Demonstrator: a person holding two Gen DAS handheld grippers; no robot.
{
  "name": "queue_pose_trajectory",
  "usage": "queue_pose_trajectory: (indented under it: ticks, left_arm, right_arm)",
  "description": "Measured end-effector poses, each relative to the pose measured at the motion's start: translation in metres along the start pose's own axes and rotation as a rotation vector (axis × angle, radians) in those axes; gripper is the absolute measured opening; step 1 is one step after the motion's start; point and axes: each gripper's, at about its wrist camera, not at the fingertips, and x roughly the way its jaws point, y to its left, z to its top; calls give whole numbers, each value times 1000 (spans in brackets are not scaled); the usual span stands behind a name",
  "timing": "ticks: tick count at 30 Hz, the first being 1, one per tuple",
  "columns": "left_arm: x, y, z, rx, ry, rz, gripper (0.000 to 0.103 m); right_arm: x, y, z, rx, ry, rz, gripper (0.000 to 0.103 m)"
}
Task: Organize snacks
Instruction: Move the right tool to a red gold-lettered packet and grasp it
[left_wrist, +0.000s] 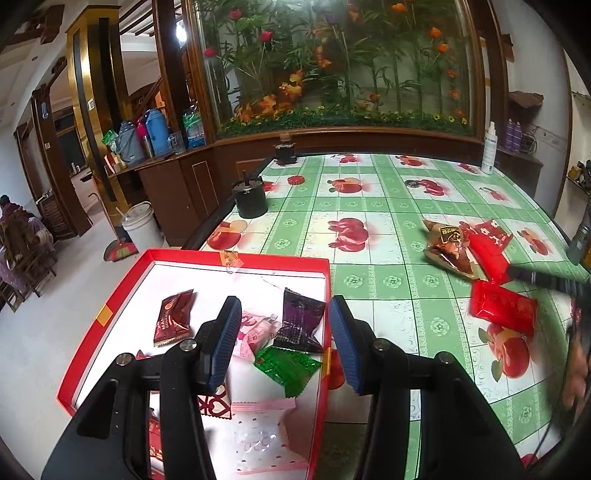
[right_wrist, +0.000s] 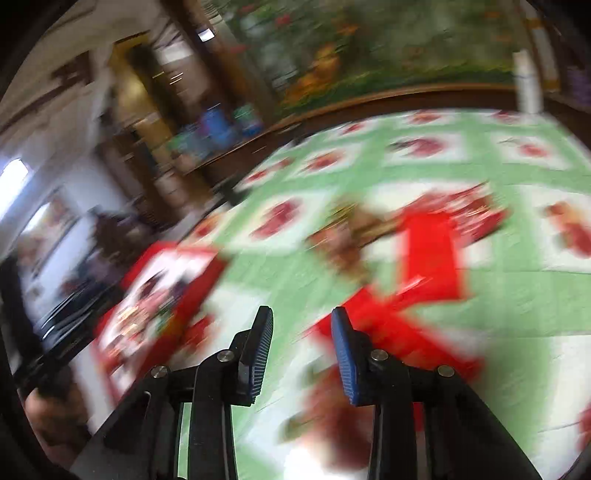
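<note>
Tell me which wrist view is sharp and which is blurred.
Left wrist view: sharp, with fisheye bending at the edges; the red box and green snack read clearly. Right wrist view: heavy motion blur; only the right gripper stays crisp.

A: What do the tools look like?
B: The left gripper (left_wrist: 283, 341) has black plastic arms with round silver screws, and ribbed blue pads (left_wrist: 221, 343) line its jaws.
A: And the other one?
B: The right gripper (right_wrist: 301, 356) is built the same. At eight o'clock, blurred bare skin of the left hand (right_wrist: 55, 417).
</note>
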Motion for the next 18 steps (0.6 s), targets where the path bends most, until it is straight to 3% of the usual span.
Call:
queue_pose_trajectory:
  ticks: [3,4,6,8,11,12,14,18]
  left_arm:
    - [0,-1,1,3,-7,-9,48]
    - [1,-1,1,5,-6,-14,48]
    - [3,-5,1,15,-3,-21,48]
    - [4,-9,-1,21,-4,-30,48]
    - [7,-13,-3,34,6,-34,49]
    - [8,-14,-4,37,9,-35,49]
    - [7,-15,-6,41,9,-33,49]
    - [6,-15,-6,47,5,-34,49]
  right_arm:
    - [0,-38,8,84,-1,-167,38]
    - [3,-43,7,93,28,-164,38]
    - [14,-44,-2,121,113,-111,39]
    - [14,-30,-8,95,138,-26,38]
    - [17,-2,-16,31,203,217,37]
    - [17,5,-17,15,212,249,35]
    - [13,5,-13,17,164,213,36]
    - [5,-21,5,97,68,24,38]
